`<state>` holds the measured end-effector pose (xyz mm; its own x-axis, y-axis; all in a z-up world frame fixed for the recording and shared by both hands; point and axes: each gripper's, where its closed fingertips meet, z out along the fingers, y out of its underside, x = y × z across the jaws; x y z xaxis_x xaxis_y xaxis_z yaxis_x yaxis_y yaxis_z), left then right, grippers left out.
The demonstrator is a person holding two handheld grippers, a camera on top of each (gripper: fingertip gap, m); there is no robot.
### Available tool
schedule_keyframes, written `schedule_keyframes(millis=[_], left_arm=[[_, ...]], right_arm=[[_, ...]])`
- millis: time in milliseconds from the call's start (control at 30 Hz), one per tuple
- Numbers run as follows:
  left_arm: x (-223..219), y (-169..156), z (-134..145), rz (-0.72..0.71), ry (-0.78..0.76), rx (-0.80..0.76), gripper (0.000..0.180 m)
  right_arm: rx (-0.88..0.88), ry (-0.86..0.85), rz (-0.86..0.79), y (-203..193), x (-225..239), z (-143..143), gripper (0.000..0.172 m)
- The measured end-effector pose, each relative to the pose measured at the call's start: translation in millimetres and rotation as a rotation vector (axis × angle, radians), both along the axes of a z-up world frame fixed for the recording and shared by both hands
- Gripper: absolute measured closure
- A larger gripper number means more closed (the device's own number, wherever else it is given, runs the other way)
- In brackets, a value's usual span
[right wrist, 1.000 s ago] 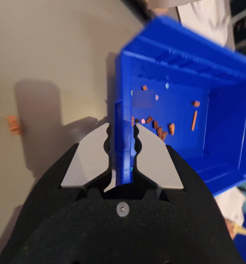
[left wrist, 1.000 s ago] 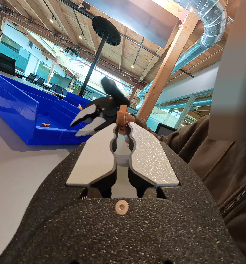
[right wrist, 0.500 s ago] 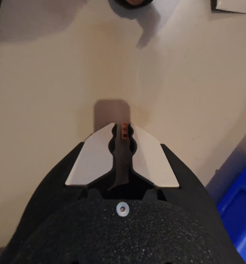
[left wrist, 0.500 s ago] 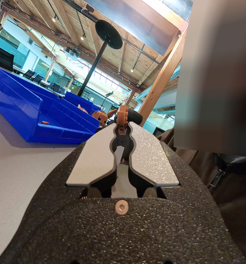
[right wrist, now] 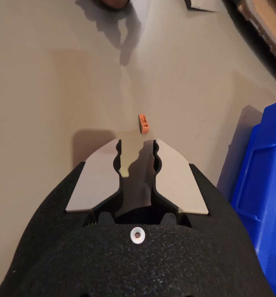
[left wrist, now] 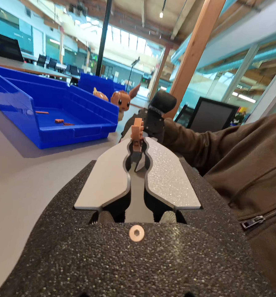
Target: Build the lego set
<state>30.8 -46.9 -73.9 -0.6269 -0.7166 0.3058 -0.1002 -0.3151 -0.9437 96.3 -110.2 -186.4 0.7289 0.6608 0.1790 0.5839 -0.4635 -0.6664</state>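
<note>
Bright daylight in your left view, dim warm light in your right.

Your left view is lit from big windows (left wrist: 127, 40) far beyond the claw; the background smears with motion blur and the post (left wrist: 193, 53) bows at the edge. Your right view shows soft shadows (right wrist: 92, 144) on the table (right wrist: 37, 96) just ahead of the claw, with blurred corners.

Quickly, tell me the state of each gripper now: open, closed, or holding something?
Left gripper: closed on a small stack of brown bricks.
Right gripper: open, holding nothing; a small orange brick lies on the table just ahead.
</note>
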Motion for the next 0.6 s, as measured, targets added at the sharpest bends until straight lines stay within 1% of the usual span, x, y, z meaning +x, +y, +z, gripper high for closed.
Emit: schedule_keyframes(millis=[133, 200, 267, 433, 500, 600], left_arm=[[7, -17, -17, -0.051, 0.096, 0.106, 0.169], [11, -18, -22, -0.051, 0.137, 0.116, 0.169], [13, -17, -26, -0.054, 0.171, 0.111, 0.169], [16, -7, -36, -0.015, 0.238, 0.154, 0.169], [17, -3, -41, -0.001, 0.267, 0.177, 0.169], [17, -4, -47, -0.015, 0.299, 0.212, 0.169]], right_arm=[[-0.031, 0.084, -0.045, 8, -10, -2, 0.134], [-0.062, 0.123, -0.072, 14, -11, -3, 0.145], [-0.06, 0.108, -0.103, 21, -8, -4, 0.164], [-0.059, 0.02, -0.037, 30, -20, 0, 0.164], [-0.058, 0.017, -0.009, 35, -28, 6, 0.164], [-0.055, 0.026, 0.0, 47, -37, 15, 0.164]])
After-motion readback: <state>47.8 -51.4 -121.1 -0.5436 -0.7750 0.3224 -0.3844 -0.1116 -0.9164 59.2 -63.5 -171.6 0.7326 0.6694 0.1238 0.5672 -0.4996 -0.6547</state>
